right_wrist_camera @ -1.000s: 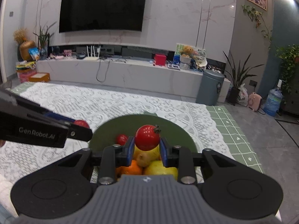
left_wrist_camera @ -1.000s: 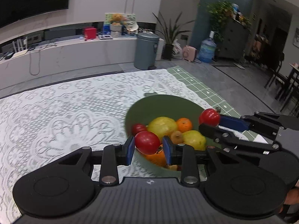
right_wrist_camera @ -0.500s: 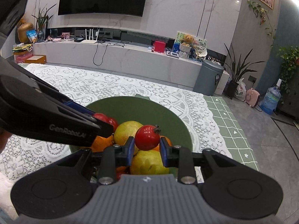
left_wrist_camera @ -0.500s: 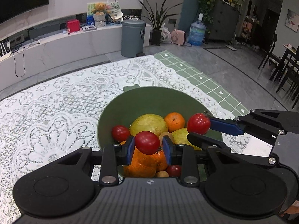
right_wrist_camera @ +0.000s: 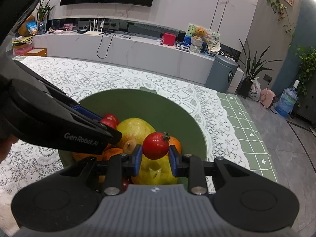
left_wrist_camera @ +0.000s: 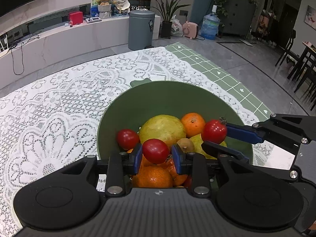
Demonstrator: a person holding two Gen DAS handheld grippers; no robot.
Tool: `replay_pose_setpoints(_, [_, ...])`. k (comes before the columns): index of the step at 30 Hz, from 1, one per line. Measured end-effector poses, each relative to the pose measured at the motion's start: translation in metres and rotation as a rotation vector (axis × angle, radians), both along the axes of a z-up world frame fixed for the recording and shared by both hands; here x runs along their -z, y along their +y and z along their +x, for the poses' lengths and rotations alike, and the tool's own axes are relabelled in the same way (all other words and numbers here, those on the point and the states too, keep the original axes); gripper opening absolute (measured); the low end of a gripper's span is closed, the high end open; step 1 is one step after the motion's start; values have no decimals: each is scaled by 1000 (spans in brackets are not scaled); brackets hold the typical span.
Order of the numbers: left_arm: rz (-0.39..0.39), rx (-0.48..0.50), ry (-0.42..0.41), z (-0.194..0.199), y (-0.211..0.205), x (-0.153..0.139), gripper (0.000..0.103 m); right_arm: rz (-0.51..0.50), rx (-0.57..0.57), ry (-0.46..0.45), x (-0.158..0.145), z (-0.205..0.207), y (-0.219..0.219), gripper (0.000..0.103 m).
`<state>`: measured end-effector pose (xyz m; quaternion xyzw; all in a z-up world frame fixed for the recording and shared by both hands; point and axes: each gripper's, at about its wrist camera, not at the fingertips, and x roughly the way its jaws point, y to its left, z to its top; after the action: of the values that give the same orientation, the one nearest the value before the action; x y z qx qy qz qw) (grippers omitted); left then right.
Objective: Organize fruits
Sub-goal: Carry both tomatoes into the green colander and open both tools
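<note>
A green bowl (left_wrist_camera: 173, 96) sits in the lower centre of both views on a white lace cloth (left_wrist_camera: 59, 102) spread over the counter, and it is heaped with fruit. In the left wrist view a large yellow-green fruit (left_wrist_camera: 163, 128) lies at the middle of the pile, with an orange (left_wrist_camera: 193, 124) touching it on the right, a loose cherry tomato (left_wrist_camera: 127, 139) against its left side, a small brown fruit (left_wrist_camera: 185, 145) just below it, and another orange (left_wrist_camera: 152, 175) at the near edge of the bowl. The left gripper (left_wrist_camera: 157, 156) is clamped on a red cherry tomato (left_wrist_camera: 155, 151), its blue pads pressing both sides, held above the near part of the pile. From the right of that frame the right gripper (left_wrist_camera: 217, 138) reaches in over the bowl, closed on a second cherry tomato (left_wrist_camera: 214, 131) with a stem. In the right wrist view this stemmed tomato (right_wrist_camera: 156, 145) sits between that gripper's (right_wrist_camera: 155, 156) blue pads above a yellow pear-like fruit (right_wrist_camera: 154, 172), while the left gripper (right_wrist_camera: 106, 126) enters from the left edge over the bowl's (right_wrist_camera: 158, 106) left side.
</note>
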<state>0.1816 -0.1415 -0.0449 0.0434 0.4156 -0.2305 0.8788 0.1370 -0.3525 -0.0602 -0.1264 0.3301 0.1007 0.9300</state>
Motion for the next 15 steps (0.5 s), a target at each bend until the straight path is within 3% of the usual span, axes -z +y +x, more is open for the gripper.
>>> replay_pose_setpoints(13, [12, 2, 14, 8, -2, 9, 37, -14, 1, 22, 10, 7, 0, 25])
replay_pose_setpoints(15, [25, 12, 10, 9, -3, 9, 41, -13, -1, 24, 9, 8, 0, 26])
